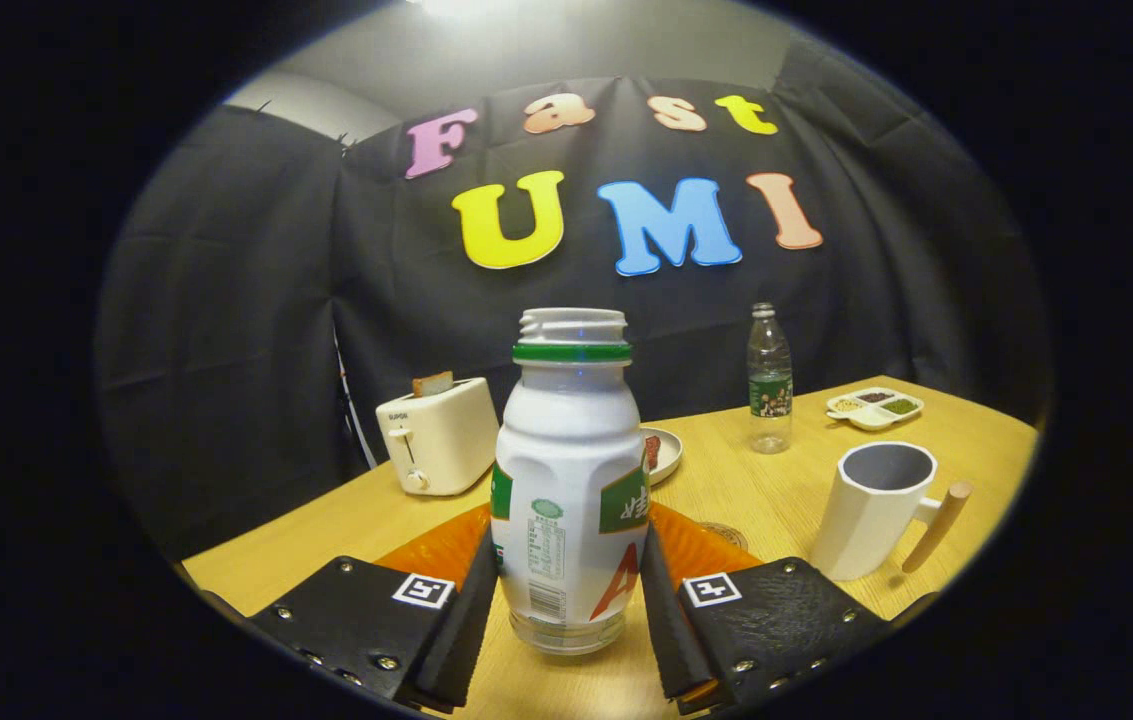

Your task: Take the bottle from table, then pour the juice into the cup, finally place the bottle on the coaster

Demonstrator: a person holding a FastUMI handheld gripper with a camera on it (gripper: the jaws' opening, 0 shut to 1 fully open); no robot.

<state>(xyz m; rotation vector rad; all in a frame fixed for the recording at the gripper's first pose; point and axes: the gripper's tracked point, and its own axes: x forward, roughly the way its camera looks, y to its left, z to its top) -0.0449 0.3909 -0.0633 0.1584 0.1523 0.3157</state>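
gripper (566, 610): fingers clenched on bottle sides
bottle (569, 480): uncapped, upright between fingers, lifted just above table (776, 480)
cup (876, 510): 2 o'clock of bottle, upright
toaster (436, 435): 10 o'clock
water bottle (769, 380): 1 o'clock, beyond cup

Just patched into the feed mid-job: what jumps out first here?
The uncapped white bottle stands upright between the hand-held gripper fingers, which press its sides. Beyond the fingers to one side sits the white cup with a wooden handle; behind the bottle on the other side, a toaster holding bread.
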